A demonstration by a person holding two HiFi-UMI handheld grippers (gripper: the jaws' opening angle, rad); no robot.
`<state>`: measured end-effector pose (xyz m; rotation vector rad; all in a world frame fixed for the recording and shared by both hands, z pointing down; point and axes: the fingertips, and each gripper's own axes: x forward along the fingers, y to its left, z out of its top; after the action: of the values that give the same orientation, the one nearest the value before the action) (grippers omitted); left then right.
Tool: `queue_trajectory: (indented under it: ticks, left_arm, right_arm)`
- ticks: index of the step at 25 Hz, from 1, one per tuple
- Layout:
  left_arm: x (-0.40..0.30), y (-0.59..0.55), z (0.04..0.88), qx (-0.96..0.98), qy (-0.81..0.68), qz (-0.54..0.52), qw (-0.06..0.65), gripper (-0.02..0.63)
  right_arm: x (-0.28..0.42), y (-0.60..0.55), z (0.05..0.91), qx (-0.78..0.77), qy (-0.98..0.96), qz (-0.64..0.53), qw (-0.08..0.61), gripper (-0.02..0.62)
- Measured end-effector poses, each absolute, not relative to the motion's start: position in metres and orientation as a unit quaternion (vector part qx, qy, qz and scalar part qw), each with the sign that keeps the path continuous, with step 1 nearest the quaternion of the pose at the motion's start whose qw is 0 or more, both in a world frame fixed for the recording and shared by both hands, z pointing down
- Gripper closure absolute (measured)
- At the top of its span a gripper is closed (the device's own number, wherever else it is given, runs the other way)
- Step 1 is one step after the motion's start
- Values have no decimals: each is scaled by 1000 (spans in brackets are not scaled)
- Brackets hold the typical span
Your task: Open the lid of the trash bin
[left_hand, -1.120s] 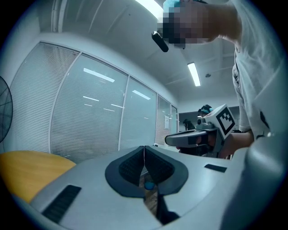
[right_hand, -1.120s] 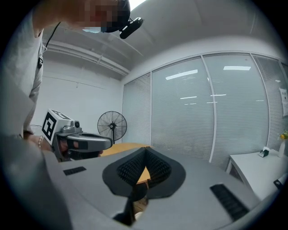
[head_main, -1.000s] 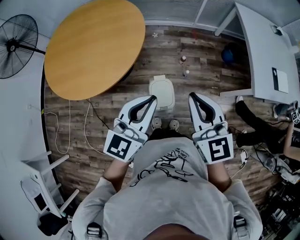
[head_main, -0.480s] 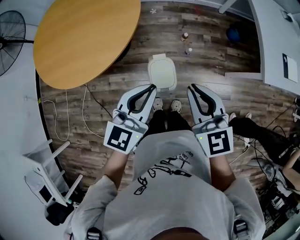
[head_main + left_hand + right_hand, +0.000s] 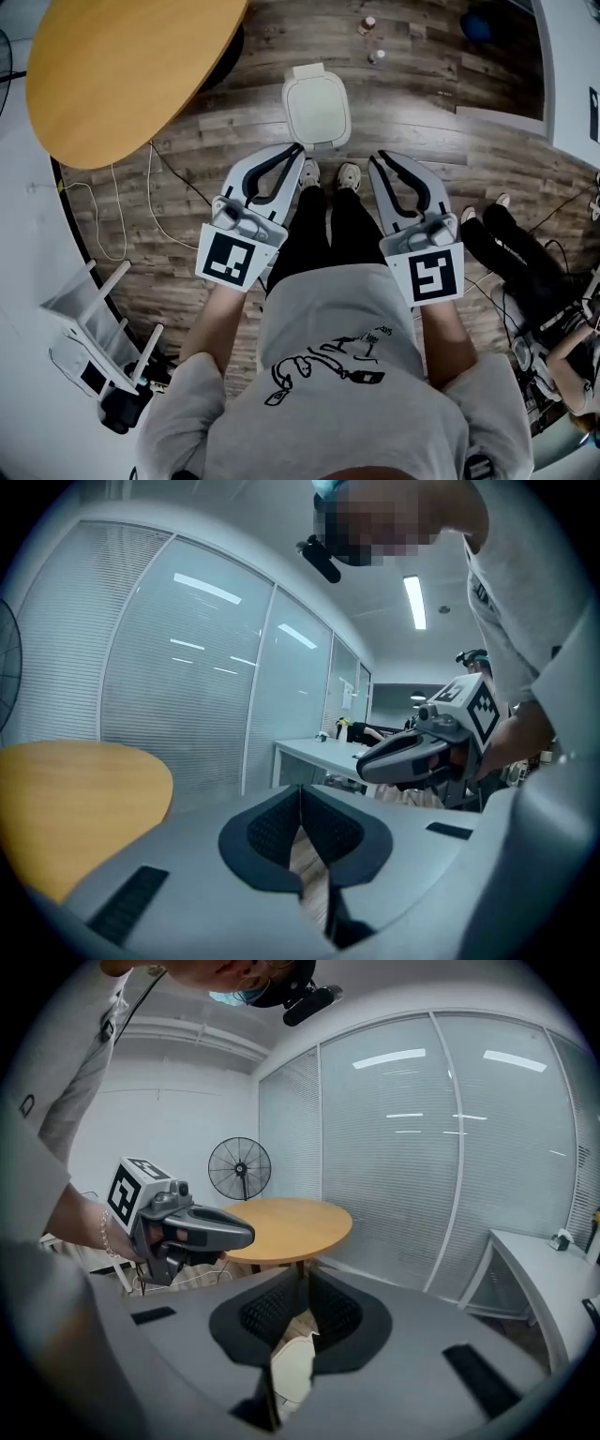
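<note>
- Trash bin — white, lid down flat — sits on the wood floor, just ahead of both grippers' tips and below them, closer to the left tip.
- Left gripper: jaws together at the tips, nothing between them. Only floor shows through the slit behind the pads.
- Right gripper: jaws have just been opening and stand a narrow gap apart, gripping nothing — the bin's pale lid shows below through that gap.
- The person's shoes lie between the two grippers.
- Round wooden table spreads out on the left gripper's outer side, with a fan beyond it.
</note>
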<state>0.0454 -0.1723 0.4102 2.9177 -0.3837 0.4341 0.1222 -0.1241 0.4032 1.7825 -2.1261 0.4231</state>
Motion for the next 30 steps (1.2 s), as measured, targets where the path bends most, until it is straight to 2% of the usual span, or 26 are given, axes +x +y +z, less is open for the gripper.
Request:
queue_trajectory:
  ticks: [9,30]
  left_arm:
    - [73,-168,509,970,-112,195,93,586]
    - [53,-150,654,968,-109,215,71,586]
  right_arm:
    - [137,-117,515,594,-750,183,228,552]
    - [78,-100,688,509,-775,155,341,540]
